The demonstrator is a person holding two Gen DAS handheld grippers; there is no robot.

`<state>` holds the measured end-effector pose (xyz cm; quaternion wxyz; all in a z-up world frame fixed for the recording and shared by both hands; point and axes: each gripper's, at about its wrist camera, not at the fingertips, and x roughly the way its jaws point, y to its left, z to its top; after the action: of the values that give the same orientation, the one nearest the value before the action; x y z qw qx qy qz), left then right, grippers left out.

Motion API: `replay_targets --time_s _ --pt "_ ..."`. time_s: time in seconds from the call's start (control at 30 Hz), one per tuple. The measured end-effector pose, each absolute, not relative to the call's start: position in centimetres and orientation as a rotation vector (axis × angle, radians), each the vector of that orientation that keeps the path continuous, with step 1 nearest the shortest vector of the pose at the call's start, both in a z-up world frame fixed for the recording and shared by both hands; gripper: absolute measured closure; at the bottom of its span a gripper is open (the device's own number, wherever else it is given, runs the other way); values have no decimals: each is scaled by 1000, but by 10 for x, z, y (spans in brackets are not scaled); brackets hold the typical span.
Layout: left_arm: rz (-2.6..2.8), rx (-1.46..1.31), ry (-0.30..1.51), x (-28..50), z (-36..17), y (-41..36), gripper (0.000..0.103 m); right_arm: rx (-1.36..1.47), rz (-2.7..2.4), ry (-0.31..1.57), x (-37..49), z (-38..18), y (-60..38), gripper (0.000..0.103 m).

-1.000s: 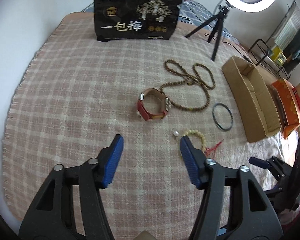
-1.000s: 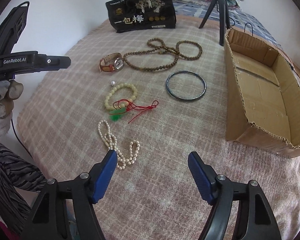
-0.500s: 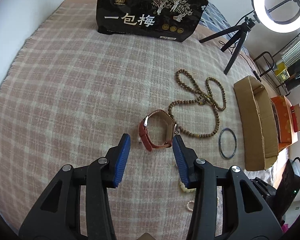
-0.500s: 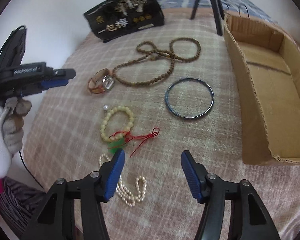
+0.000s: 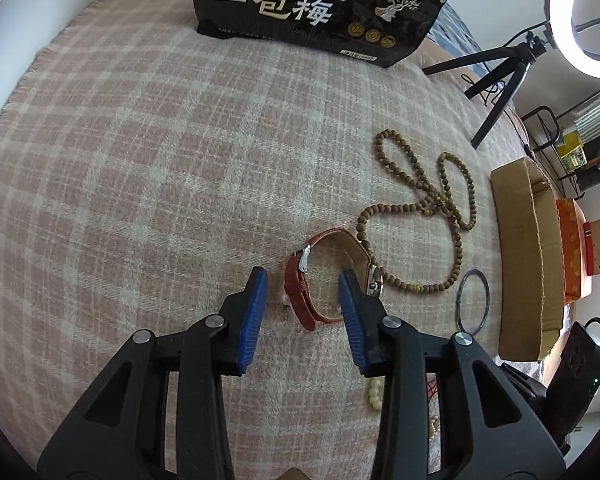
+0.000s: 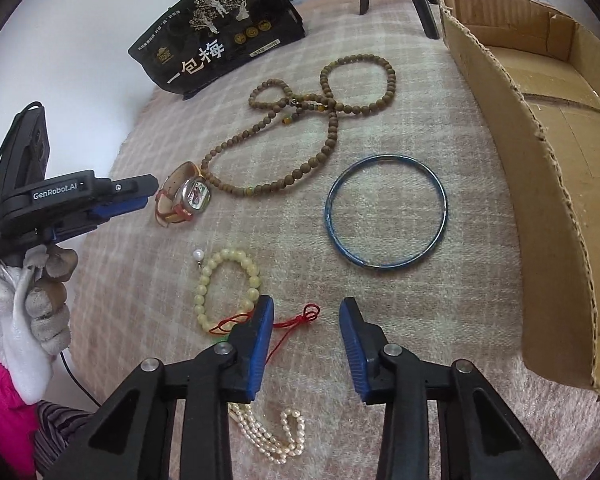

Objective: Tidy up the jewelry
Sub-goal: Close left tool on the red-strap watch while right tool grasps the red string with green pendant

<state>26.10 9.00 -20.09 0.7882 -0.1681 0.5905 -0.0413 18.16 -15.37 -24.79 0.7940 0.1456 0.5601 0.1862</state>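
Your left gripper [image 5: 302, 288], marked "GenRobot.AI" on its side, is narrowing around the red-strapped watch [image 5: 329, 276]; the pads do not yet seem to press the strap. The watch stands on edge on the plaid blanket [image 5: 140, 160], its dial turned toward the wooden bead necklace [image 5: 428, 216]. The black bag [image 5: 324, 8] reads "一包梅". Your right gripper [image 6: 306, 320] is closing with only the red cord [image 6: 300, 318] of the pale bead bracelet [image 6: 226, 284] between its pads, untouched.

Ahead of my right claw [image 6: 304, 316] lies the bangle [image 6: 386, 211], the box [image 6: 540, 200] to its right, the watch [image 6: 184, 199] far left.
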Motion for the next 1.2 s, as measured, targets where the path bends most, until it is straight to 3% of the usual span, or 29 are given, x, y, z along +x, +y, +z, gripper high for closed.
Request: replay_targets --time_s 0.27,0.57,0.73,0.8,0.9,1.2 --pt "-73 -348 1292 271 -212 89 70 356 421 1216 180 -250 -154 72" --pt "-67 -336 1312 276 -221 88 84 414 429 1231 184 -254 -156 76" --pt "-64 -331 1315 280 -225 82 91 379 421 1229 184 -255 -154 84" --pt "-68 -327 1313 280 -225 82 92 368 421 1226 184 -255 -154 96" --pt "-65 -323 1304 278 -223 81 93 376 425 1220 183 -256 -157 101" --pt "-71 -316 1245 270 -205 84 93 317 475 1123 178 -226 -150 103"
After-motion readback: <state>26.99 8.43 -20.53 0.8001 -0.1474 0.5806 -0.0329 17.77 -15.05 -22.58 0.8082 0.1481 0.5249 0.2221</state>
